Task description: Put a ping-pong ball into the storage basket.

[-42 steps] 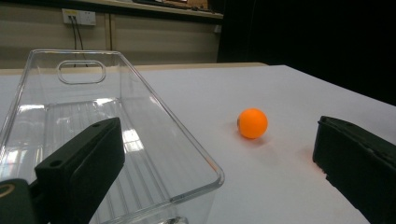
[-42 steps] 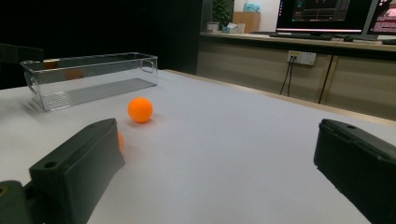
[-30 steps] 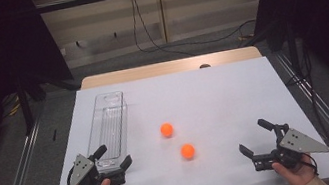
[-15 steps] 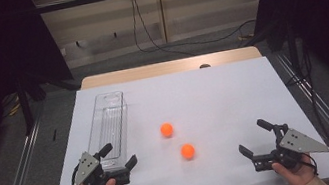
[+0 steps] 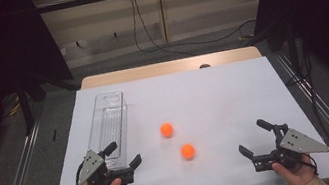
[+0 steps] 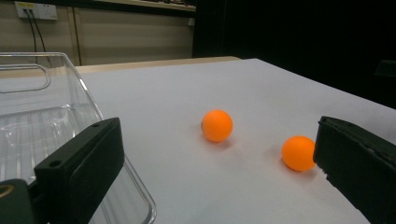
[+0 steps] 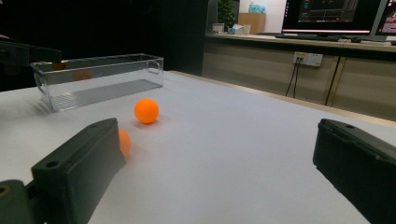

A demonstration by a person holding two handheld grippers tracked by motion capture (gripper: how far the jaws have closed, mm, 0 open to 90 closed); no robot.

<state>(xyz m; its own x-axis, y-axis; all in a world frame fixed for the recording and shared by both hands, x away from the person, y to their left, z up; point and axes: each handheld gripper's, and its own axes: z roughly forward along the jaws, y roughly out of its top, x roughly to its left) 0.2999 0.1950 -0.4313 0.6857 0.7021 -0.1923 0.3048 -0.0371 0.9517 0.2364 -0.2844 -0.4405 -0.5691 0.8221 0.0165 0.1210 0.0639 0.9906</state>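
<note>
Near edge of white table: left gripper held low at left corner, jaws spread wide, gripping nothing. One jaw over the near end of the clear bin, other jaw out over bare table; touching the bin or not, cannot tell. Right gripper at right corner, jaws equally wide apart, nothing between them, well clear of both balls.

Next out: near ball, orange, resting on table between the two grippers, closer to the left one. Seen in left gripper view just beside the right-hand jaw, partly tucked behind it. Seen in right gripper view half hidden behind the left-hand jaw.

Then far ball, also orange, slightly left of and beyond the near one, apart from it, not touching. Sits right of the bin with a clear gap. Framed between the jaws in left gripper view.

Farther: bin running lengthwise away from left gripper toward back of table, upright, open top. Inside looks empty in right gripper view; orange glints on wall are reflections.

Beyond table: floor, wall, hanging cables.
</note>
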